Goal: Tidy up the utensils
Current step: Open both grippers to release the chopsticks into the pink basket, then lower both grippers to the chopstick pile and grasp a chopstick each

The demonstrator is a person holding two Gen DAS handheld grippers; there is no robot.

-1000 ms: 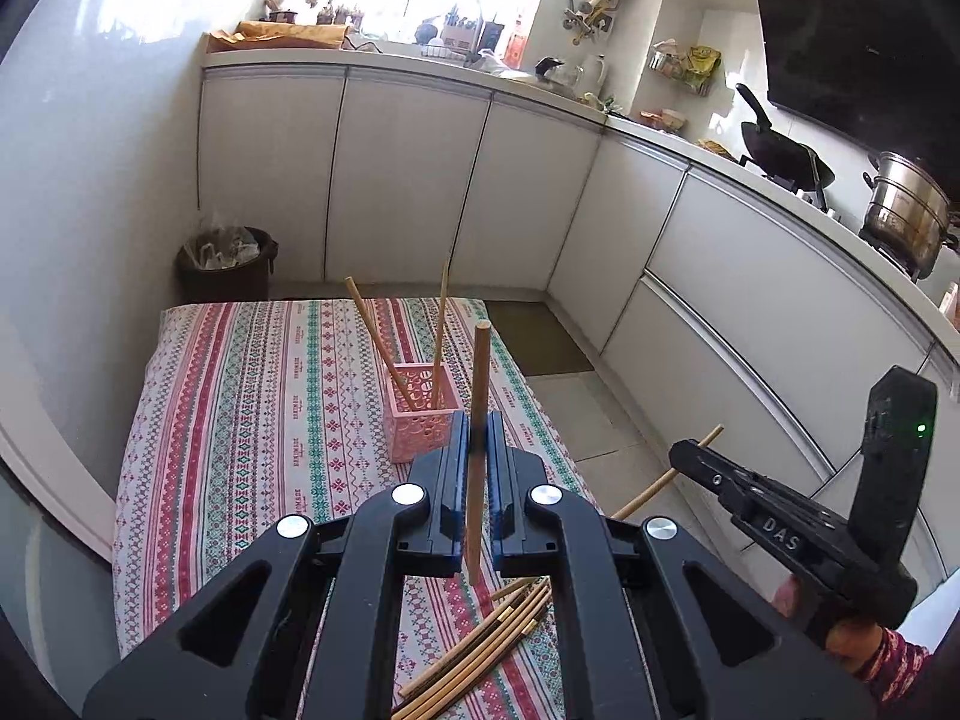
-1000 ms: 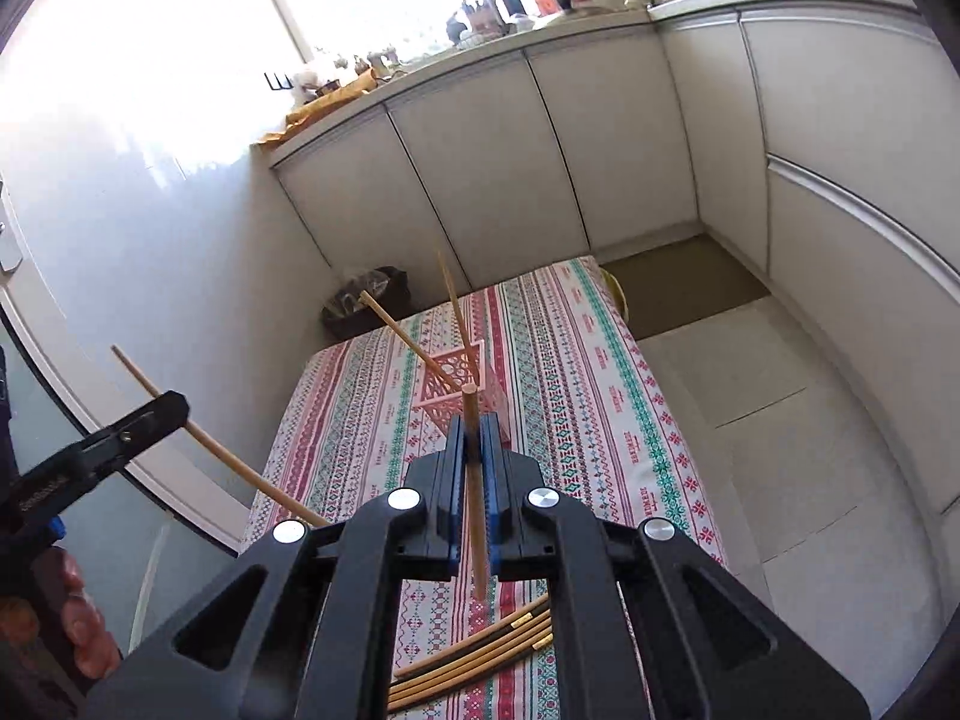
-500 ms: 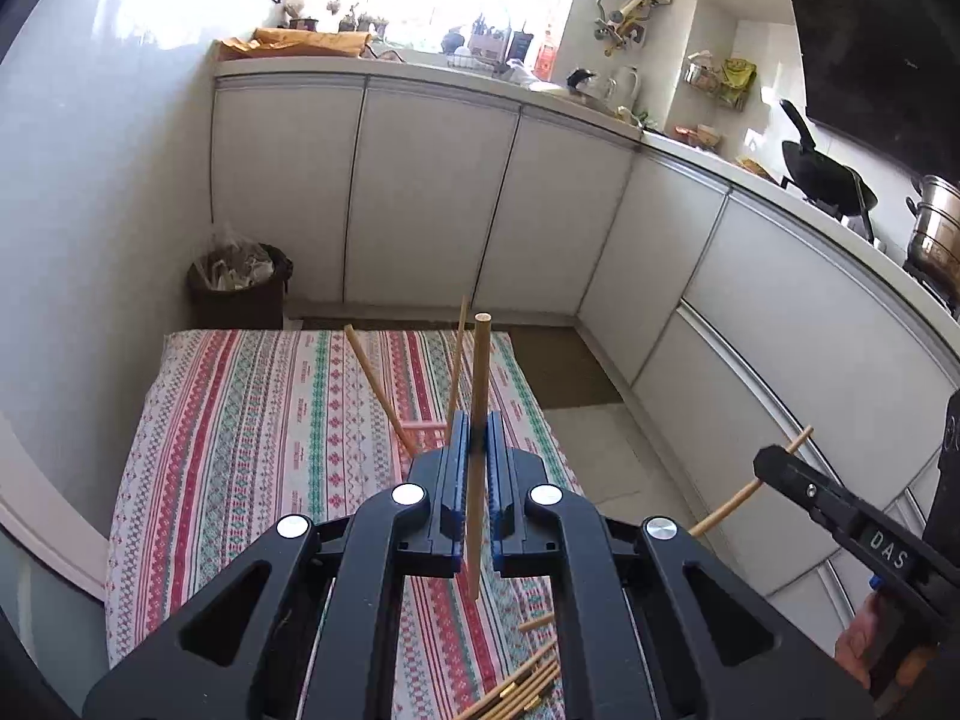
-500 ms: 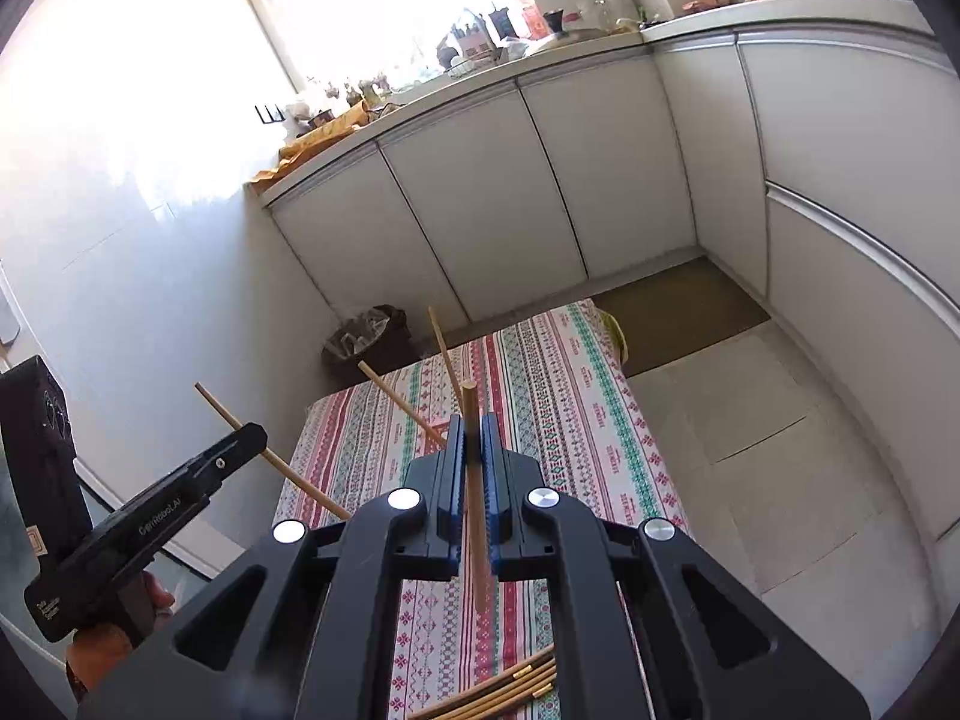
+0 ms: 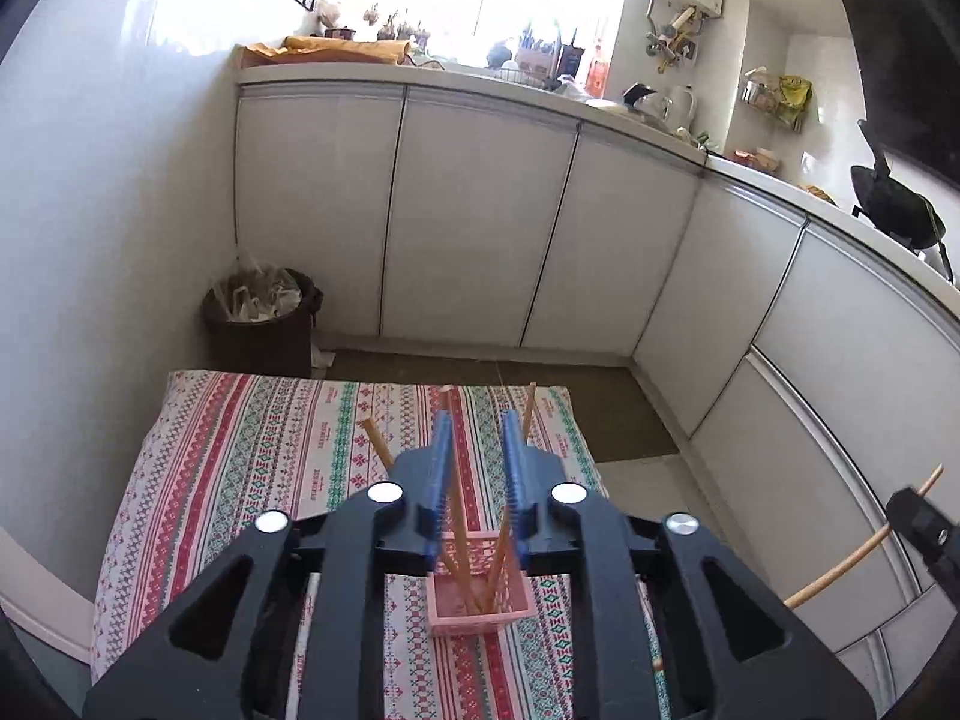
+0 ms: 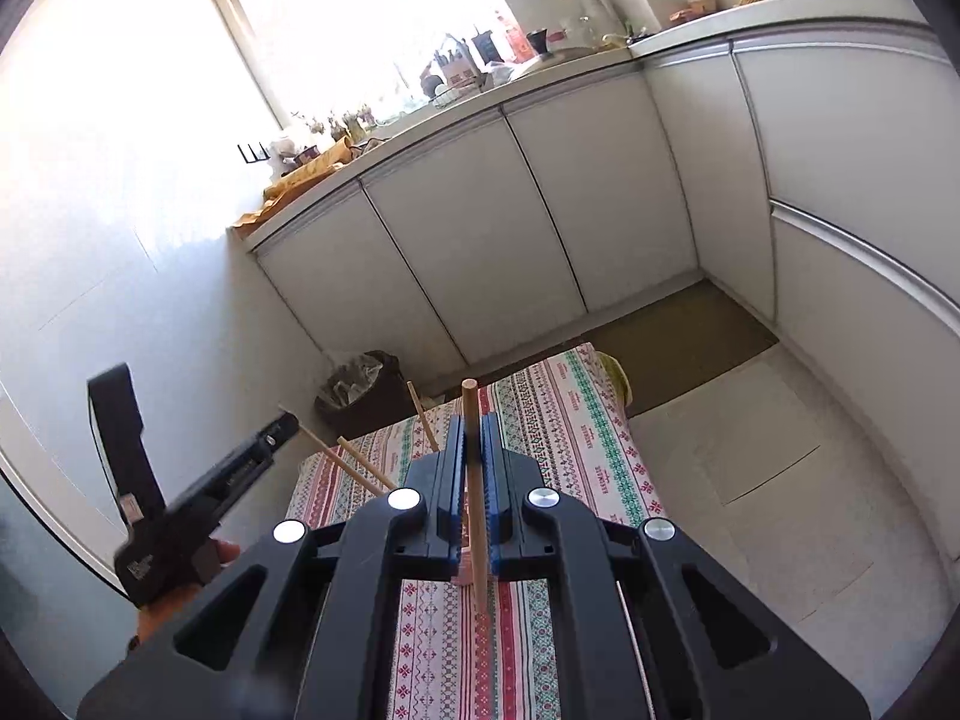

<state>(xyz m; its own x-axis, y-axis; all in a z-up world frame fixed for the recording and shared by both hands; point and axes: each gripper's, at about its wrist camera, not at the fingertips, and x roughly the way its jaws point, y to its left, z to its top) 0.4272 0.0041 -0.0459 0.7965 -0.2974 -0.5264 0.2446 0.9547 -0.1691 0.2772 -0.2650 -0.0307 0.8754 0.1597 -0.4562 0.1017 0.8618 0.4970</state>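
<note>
In the left wrist view my left gripper (image 5: 475, 426) is open, directly above a pink lattice holder (image 5: 480, 597) on the striped tablecloth (image 5: 252, 468). Three wooden chopsticks (image 5: 459, 516) stand in the holder; one rises between the jaws without being held. My right gripper (image 6: 474, 432) is shut on a wooden chopstick (image 6: 474, 492), held upright above the cloth. It appears at the right edge of the left wrist view (image 5: 921, 525) with its chopstick (image 5: 840, 570). The left gripper also shows in the right wrist view (image 6: 240, 468).
A dark trash bin (image 5: 261, 315) stands beyond the table's far left corner. White kitchen cabinets (image 5: 480, 228) run along the back and right. A brown floor mat (image 6: 678, 342) lies past the table. A black wok (image 5: 897, 207) sits on the counter.
My left gripper opened and let its chopstick drop into the pink holder, after moving over it. My right gripper rose and tilted up, still holding its chopstick.
</note>
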